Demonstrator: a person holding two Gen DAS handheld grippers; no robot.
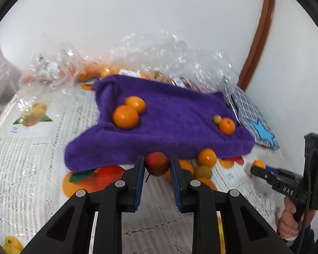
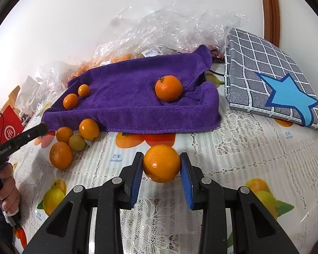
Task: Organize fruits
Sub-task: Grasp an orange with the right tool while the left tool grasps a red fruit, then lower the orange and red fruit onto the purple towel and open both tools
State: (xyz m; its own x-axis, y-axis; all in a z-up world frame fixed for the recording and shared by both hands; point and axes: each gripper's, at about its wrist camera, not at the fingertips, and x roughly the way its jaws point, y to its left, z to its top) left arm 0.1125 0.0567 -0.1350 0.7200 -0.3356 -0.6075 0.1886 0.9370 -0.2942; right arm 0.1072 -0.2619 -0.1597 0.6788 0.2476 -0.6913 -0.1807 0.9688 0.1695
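Left claw [image 1: 157,165] pinching a small round red fruit [image 1: 156,163], right claw [image 2: 161,165] pinching a smooth orange mandarin [image 2: 161,163]: carry each gently, without squeezing, to the far purple terry towel [image 1: 169,114].

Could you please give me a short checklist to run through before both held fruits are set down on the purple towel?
1. Left gripper jaws shut on the red fruit: ok.
2. Right gripper jaws shut on the orange: ok.
3. Bare patch on the purple towel between the fruits there: ok.
4. Towel lying flat: not ok, its edges are bunched.
5. Loose fruits by the towel's front edge staying put: cannot tell.
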